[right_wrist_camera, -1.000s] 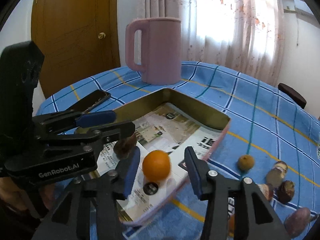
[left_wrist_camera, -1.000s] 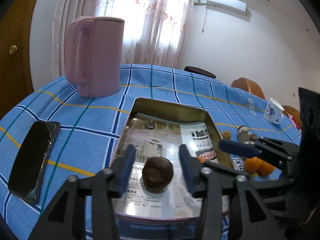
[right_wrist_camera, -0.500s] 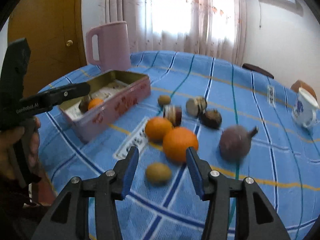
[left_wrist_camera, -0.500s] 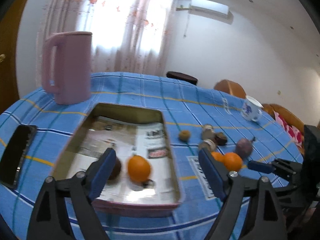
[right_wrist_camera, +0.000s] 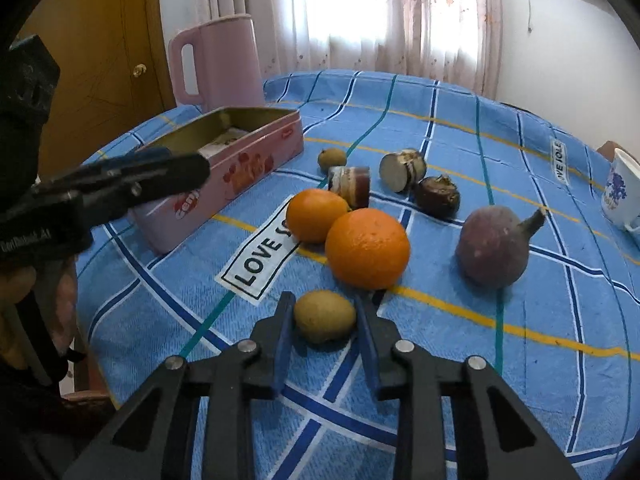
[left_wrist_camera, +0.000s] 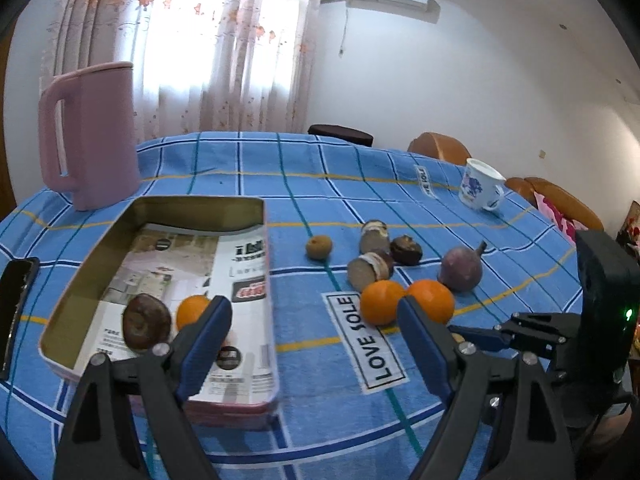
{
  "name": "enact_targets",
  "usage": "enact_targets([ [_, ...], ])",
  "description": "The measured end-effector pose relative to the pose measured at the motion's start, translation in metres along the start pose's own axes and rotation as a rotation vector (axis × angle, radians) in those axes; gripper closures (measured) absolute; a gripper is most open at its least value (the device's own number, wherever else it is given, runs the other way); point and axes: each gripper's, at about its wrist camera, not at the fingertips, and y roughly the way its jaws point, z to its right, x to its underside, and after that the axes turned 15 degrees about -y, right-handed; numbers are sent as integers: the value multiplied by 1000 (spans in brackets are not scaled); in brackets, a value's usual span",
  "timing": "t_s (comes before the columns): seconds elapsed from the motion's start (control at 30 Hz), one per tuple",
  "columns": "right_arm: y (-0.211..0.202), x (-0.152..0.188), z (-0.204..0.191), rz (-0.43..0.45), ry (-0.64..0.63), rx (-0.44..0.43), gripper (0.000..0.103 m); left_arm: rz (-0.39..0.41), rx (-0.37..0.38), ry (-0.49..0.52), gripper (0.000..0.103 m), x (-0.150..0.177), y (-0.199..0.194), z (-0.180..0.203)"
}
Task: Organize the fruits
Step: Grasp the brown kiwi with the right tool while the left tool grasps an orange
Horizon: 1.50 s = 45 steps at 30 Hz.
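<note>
- The right gripper (right_wrist_camera: 325, 322), which a second ago released an orange (left_wrist_camera: 192, 312) in the pink tin (left_wrist_camera: 256, 216), now has its fingers flanking a small yellow-brown fruit (right_wrist_camera: 325, 321) on the near tablecloth; whether they pinch it yet cannot be told
- The left gripper (left_wrist_camera: 314, 328) has drawn back from the tin, released and empty
- The tin holds the orange and a dark brown fruit (left_wrist_camera: 146, 326); two oranges (right_wrist_camera: 366, 248) and more fruit wait to its right, so sorting seems barely begun

The worktop (right_wrist_camera: 440, 128), under a blue checked cloth, carries a pink jug (right_wrist_camera: 218, 62), a pink tin (right_wrist_camera: 224, 168), a black phone (left_wrist_camera: 14, 312), a white floral mug (left_wrist_camera: 480, 190), two oranges (right_wrist_camera: 366, 248), a kiwi (right_wrist_camera: 324, 316), a purple fruit (right_wrist_camera: 494, 248) and smaller brown fruits (right_wrist_camera: 436, 196)
</note>
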Motion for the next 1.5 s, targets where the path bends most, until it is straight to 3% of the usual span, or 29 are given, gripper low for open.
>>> enact_targets([
  [0.1,-10,0,8,39,24,35,72,-7,11,15,16,1,2,9],
  [0.2,-25,2,21,69,40,124,72,-17,34,45,16,3,7,26],
  [0.33,-36,9,46,68,68,238,72,-44,45,101,16,8,19,52],
  [0.5,-41,19,72,67,124,308,72,-94,37,170,20,18,38,79],
  [0.67,-41,23,77,83,141,296,72,-148,24,216,45,24,55,96],
  [0.93,-39,25,78,91,152,262,71,-163,-41,296,47,30,70,113],
  [1.0,-39,26,79,96,155,256,71,-157,-46,291,55,29,69,111],
  [1.23,-43,29,79,124,169,256,71,-149,14,227,57,25,62,100],
  [1.5,-51,31,75,176,152,268,72,-76,68,169,57,20,48,94],
])
